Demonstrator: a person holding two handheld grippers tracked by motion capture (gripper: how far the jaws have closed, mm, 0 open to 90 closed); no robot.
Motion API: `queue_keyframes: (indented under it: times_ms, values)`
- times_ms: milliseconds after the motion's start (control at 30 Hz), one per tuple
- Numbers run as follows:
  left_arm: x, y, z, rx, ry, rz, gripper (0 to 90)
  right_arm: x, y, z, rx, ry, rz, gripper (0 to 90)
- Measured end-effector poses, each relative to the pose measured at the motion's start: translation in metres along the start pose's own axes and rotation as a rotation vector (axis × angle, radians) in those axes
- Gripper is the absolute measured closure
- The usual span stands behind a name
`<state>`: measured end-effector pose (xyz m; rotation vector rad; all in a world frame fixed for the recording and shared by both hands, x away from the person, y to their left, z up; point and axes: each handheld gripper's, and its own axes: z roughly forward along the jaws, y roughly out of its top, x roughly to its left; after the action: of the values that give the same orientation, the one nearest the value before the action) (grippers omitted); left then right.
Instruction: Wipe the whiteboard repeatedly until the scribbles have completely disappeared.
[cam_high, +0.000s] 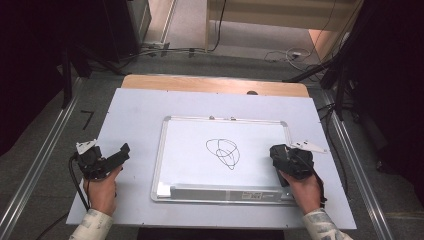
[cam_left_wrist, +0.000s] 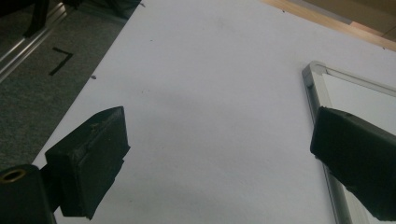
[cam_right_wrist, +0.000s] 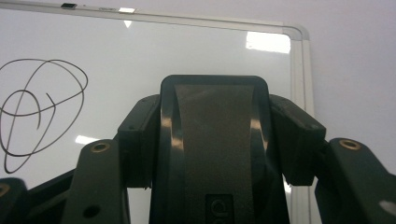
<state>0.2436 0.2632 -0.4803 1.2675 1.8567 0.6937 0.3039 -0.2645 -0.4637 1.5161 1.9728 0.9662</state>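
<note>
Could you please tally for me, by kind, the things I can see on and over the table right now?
Whiteboard with a black scribble: 1
Black eraser, held in the right tool: 1
Handheld tools, counting the left tool: 2
Total: 4

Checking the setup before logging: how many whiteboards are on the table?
1: the whiteboard lies flat mid-table between the two grippers, scribble near its centre.

A lab-like recording space: a worktop (cam_high: 135, 107) under a grey sheet stands on grey carpet (cam_high: 45, 125), flanked by aluminium rails (cam_high: 37, 165), with loose cables (cam_high: 285, 55) and black stands (cam_high: 345, 75) behind.
</note>
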Motion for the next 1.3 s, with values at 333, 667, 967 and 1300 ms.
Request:
queue_keyframes:
  times_ms: [333, 667, 967, 1300]
  values:
    - [0.000, 0.001, 0.001, -0.003, -0.006, -0.005, 4.7, 0.018, 0.015, 0.011, 0.003, 0.023, -0.023, 38.2]
    - [-0.001, 0.001, 0.001, -0.002, -0.014, -0.001, 4.7, 0.036, 0.025, 0.025, 0.010, 0.040, -0.046, 38.2]
    - [0.000, 0.001, 0.001, -0.002, -0.013, -0.003, 4.7, 0.048, 0.032, 0.037, 0.018, 0.064, -0.086, 38.2]
    - [-0.001, 0.001, 0.002, -0.001, -0.012, -0.002, 4.7, 0.054, 0.038, 0.051, 0.041, 0.066, -0.120, 38.2]
